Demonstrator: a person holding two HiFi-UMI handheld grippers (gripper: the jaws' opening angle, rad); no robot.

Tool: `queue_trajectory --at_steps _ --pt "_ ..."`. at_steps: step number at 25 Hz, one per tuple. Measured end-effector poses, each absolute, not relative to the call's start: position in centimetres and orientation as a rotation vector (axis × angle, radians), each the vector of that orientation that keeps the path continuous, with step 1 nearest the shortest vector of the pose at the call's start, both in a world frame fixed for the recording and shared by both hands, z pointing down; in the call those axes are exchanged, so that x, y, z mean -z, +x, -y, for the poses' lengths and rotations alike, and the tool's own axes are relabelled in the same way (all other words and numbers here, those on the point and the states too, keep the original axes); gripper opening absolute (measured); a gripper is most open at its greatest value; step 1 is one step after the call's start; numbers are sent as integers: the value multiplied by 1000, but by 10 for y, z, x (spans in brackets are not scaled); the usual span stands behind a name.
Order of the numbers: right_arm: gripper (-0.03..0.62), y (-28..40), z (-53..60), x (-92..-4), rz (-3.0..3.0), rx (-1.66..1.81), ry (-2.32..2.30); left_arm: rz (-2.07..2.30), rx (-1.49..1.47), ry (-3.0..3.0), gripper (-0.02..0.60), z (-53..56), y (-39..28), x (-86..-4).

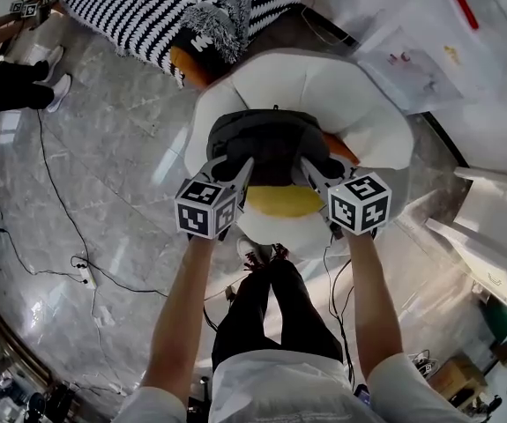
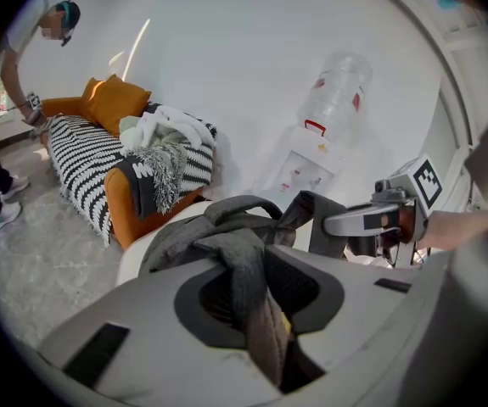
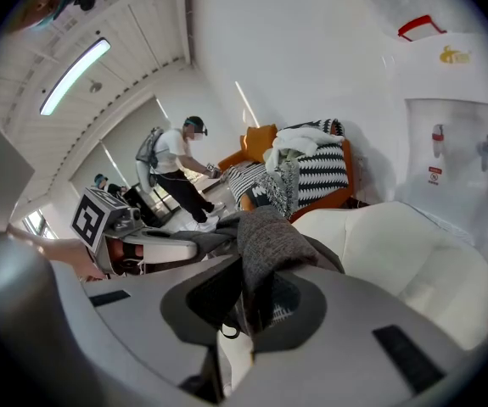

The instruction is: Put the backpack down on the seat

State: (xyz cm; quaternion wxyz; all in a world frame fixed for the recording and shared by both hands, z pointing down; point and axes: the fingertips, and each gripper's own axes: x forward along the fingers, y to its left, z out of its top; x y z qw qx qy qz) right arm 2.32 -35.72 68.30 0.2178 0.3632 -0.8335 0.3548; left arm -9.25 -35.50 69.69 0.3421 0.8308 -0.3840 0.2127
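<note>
Dark grey fabric backpack [image 1: 271, 139], just one, over one white cushioned seat [image 1: 372, 104]; your left gripper [image 1: 238, 173] and right gripper [image 1: 311, 173] each clamp one strap [image 2: 252, 265].

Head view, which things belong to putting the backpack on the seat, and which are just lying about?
Job: backpack, white seat, left gripper and right gripper, each shut on the backpack.
Lying about: striped sofa, power strip, water dispenser.
</note>
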Motion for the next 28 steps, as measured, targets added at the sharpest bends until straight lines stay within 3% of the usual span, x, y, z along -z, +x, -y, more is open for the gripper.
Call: queue_trajectory --at_steps 28 --pt "34 20 367 -724 2283 -1045 962 1064 -641 2198 83 395 -96 -752"
